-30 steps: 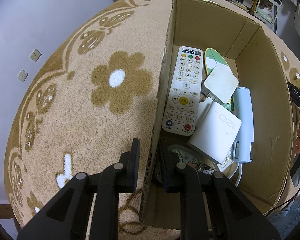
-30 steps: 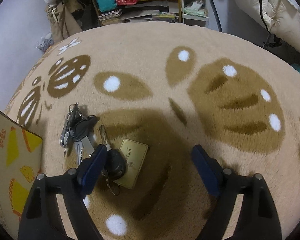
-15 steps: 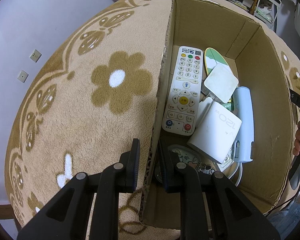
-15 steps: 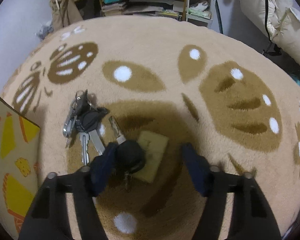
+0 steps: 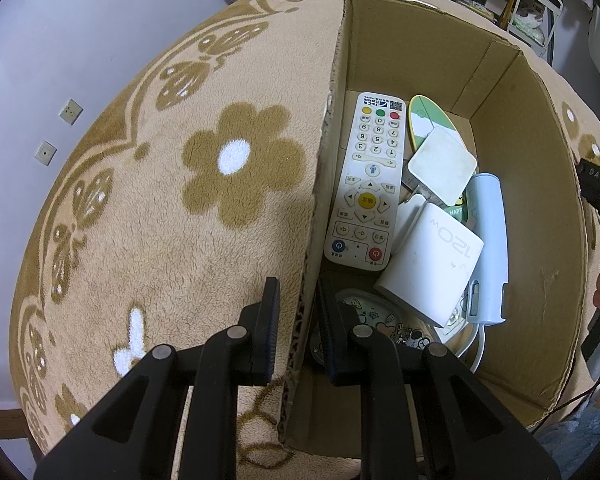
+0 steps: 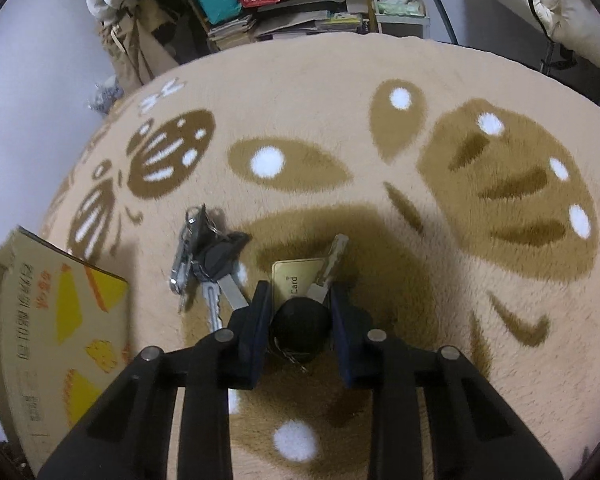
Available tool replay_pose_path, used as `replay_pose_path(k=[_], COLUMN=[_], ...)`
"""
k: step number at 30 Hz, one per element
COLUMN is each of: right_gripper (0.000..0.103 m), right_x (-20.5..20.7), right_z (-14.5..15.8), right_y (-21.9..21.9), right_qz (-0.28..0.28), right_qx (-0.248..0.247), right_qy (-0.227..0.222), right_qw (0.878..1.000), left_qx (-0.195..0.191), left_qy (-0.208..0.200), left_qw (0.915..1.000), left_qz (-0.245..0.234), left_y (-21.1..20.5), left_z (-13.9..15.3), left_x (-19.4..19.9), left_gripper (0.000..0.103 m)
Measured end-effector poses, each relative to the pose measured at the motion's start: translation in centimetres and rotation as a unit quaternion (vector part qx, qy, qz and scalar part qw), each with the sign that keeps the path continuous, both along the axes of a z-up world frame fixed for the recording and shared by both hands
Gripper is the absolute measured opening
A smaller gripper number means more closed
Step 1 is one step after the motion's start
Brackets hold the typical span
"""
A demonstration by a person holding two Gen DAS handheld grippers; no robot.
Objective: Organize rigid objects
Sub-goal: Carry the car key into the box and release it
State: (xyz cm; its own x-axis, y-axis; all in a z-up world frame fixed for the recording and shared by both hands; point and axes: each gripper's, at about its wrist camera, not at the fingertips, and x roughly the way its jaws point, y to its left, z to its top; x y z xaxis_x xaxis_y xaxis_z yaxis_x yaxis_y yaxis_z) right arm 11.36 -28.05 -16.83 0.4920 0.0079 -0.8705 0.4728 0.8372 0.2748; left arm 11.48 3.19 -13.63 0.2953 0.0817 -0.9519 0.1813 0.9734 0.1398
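Note:
In the left wrist view my left gripper (image 5: 298, 304) is shut on the left wall of an open cardboard box (image 5: 328, 128), one finger outside, one inside. The box holds a white remote (image 5: 366, 184), a white 120W charger (image 5: 432, 264), a pale blue device (image 5: 488, 240), a white square pad (image 5: 442, 166) and a round tin (image 5: 364, 312). In the right wrist view my right gripper (image 6: 300, 312) is shut on the round black head of a key (image 6: 300, 320) whose blade (image 6: 330, 264) points away. It lies over a gold card (image 6: 296, 280) on the carpet.
A bunch of keys (image 6: 208, 256) lies on the carpet just left of the right gripper. The box's outer side with yellow print (image 6: 56, 316) stands at the left of the right wrist view. Shelves and clutter (image 6: 284, 4) stand beyond the carpet's far edge.
The right gripper moved left over the black-headed key and closed on it, and the key's blade swung to the right. The left gripper and the box have not moved.

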Motion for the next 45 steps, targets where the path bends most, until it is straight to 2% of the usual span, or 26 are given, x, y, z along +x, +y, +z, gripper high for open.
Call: replay_pose_path(k=[7,13,26,31,42,45], right_gripper=[0.031,0.031,0.031,0.031,0.031,0.031], right_x=[0.3,0.2,-0.3,-0.3,0.4,0.4], right_z=[3.2,7.1,13.9,14.2,12.3,12.0], right_y=[0.6,2.0,8.2,9.8,14.7,15.6], right_qz=[0.012,0.041,0.169,0.205,0.308,0.318], right_qx=[-0.008,-0.018,-0.033,-0.023,-0.032,-0.037], right_qy=[-0.032,-0.079,-0.140,-0.144,-0.100,-0.094], right_qw=[0.999,0.996,0.975,0.968,0.946,0.943], left_qx=[0.000,-0.001,0.000,0.000,-0.001,-0.002], left_qy=[0.000,0.000,0.000,0.000,0.000,0.001], left_qw=[1.0000,1.0000,1.0000,1.0000,1.0000,1.0000], left_qz=[0.000,0.000,0.000,0.000,0.000,0.001], left_y=[-0.1,-0.1,-0.1,-0.1,-0.1,-0.1], left_z=[0.0,0.0,0.0,0.0,0.0,0.1], left_x=[0.0,0.0,0.0,0.0,0.0,0.0], left_gripper=[0.019,0.019,0.019,0.019,0.019,0.019])
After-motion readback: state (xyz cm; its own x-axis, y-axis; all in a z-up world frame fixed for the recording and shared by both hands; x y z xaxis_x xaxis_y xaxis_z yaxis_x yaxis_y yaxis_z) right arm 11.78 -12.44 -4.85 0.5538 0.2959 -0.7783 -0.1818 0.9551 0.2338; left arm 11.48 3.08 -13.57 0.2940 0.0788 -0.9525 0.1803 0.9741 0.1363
